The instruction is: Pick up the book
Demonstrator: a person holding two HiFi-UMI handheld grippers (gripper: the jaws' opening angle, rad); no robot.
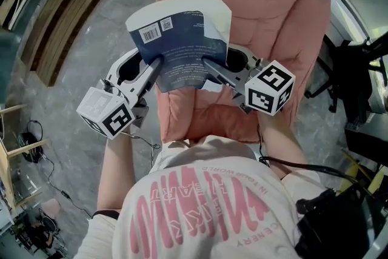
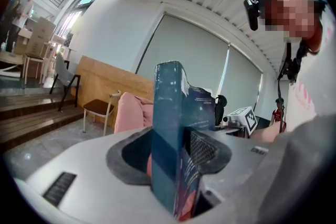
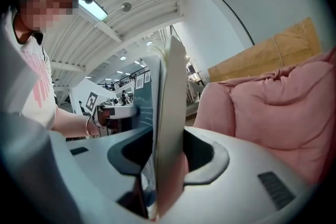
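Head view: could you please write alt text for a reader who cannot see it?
The left gripper and the right gripper clamp a dark blue book from both sides, over a pink cushioned chair.

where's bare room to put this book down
The pink cushion is bare beyond the book, toward its right edge, and in the strip between the book and the person's shirt. The grey floor between cushion and wooden steps is free too. Crowded: black gear right of the cushion.
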